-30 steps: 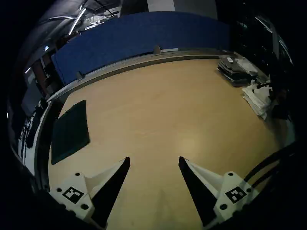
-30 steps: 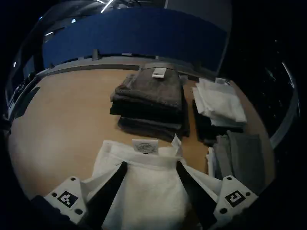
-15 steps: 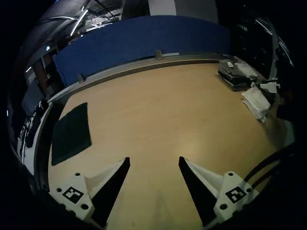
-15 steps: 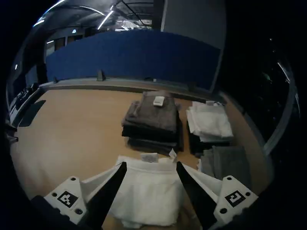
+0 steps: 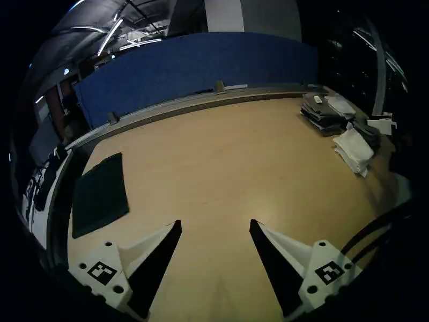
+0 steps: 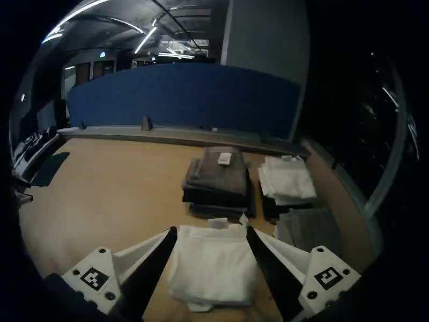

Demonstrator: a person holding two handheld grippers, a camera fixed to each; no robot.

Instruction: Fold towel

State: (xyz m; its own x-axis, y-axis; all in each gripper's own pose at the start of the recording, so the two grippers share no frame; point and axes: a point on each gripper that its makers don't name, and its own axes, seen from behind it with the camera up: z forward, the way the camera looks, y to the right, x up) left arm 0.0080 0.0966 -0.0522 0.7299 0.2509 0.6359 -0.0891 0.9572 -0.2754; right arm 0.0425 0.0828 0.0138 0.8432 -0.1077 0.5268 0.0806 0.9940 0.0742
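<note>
Well, wooden table [image 5: 225, 155] held dark mat [image 5: 99, 194], grey towel stack [image 6: 219, 180], and folded white towel [image 6: 214, 265] lying flat just in front of stack. Right gripper [image 6: 211, 227] hung above towel, fingers wide apart, gripping nothing. Left gripper [image 5: 214, 220] likewise spread, empty.

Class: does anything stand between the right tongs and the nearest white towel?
Nothing visible does. The folded white towel lies straight ahead between the open right tongs; the grey stack sits beyond it.
</note>
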